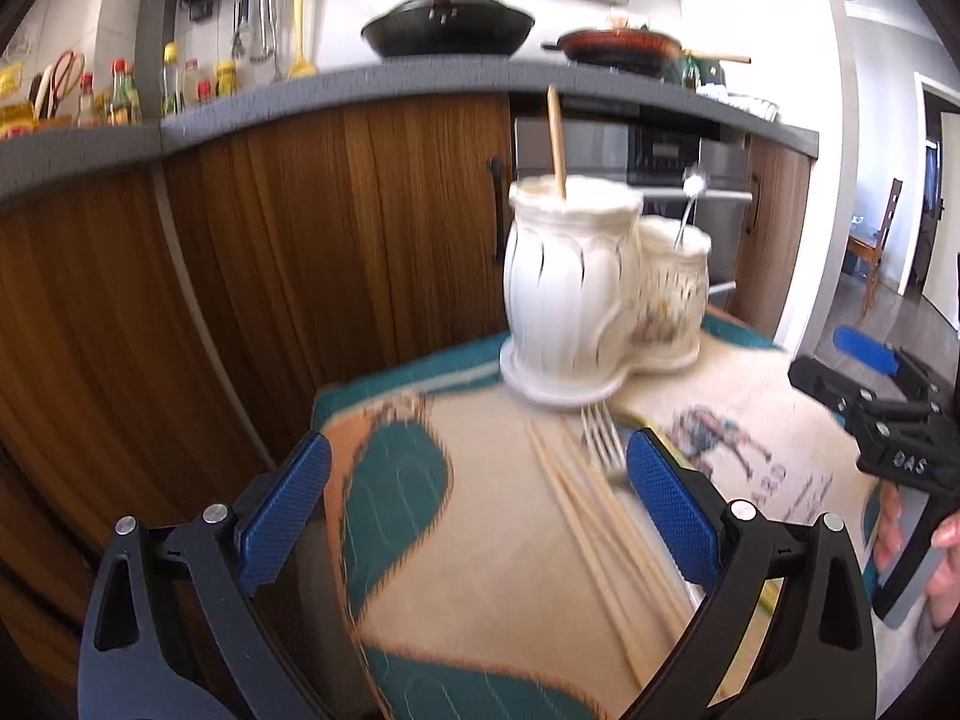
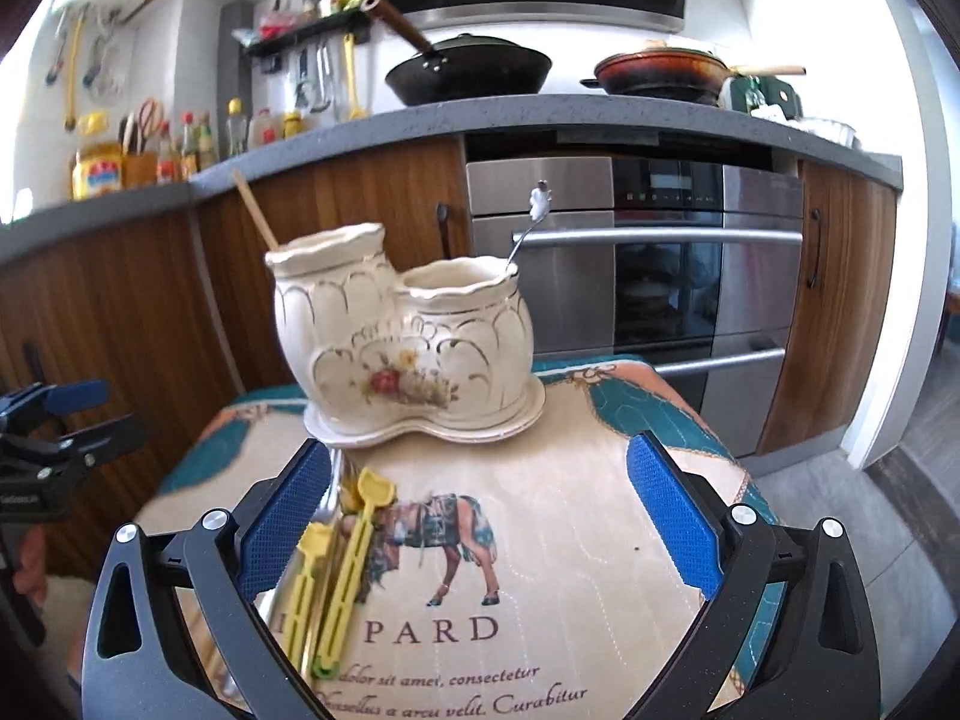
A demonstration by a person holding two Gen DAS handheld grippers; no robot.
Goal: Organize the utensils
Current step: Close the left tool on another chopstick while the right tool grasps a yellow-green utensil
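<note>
A cream ceramic double-pot utensil holder stands on a printed cloth; it also shows in the left wrist view. One chopstick stands in its taller pot and a metal spoon in the lower pot. Wooden chopsticks and a metal fork lie on the cloth between my left fingers. Two yellow plastic utensils lie by my right gripper's left finger. My left gripper is open and empty. My right gripper is open and empty; it shows at the right in the left wrist view.
The cloth with a horse print covers a small table with edges close on all sides. Behind are wooden cabinets, an oven, and a grey counter with pans and bottles.
</note>
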